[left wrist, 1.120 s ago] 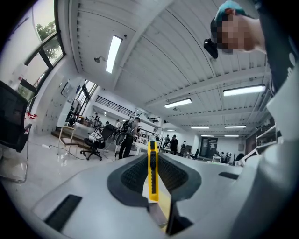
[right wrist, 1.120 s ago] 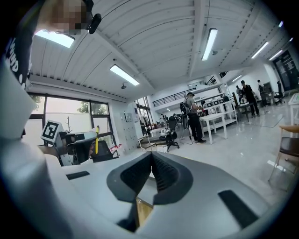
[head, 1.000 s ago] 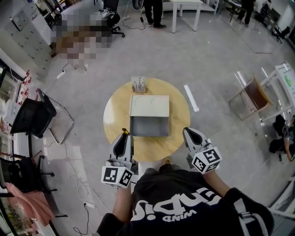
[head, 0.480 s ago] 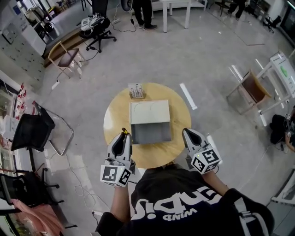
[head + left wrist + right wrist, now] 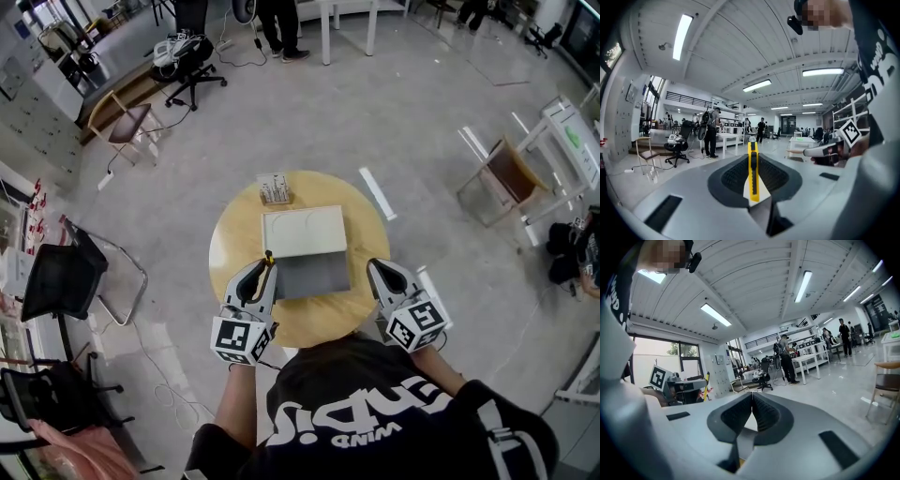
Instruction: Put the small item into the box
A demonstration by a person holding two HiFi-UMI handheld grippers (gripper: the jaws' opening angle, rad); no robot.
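My left gripper (image 5: 260, 273) is shut on a yellow utility knife (image 5: 268, 257), whose tip pokes out just at the front left corner of the box (image 5: 313, 276). In the left gripper view the knife (image 5: 752, 174) stands upright between the jaws of the left gripper (image 5: 752, 157). The box is grey inside and lies open on the round wooden table (image 5: 234, 246), its white lid (image 5: 303, 232) folded back. My right gripper (image 5: 379, 271) hovers at the box's front right, shut and empty (image 5: 752, 398).
A small rack of items (image 5: 275, 188) stands at the table's far edge. Chairs (image 5: 61, 281) are on the floor to the left and a wooden chair (image 5: 506, 176) to the right. People stand near white tables (image 5: 347, 13) far behind.
My left gripper has moved right and forward with the knife, up to the box's front left corner. The right gripper has barely shifted.
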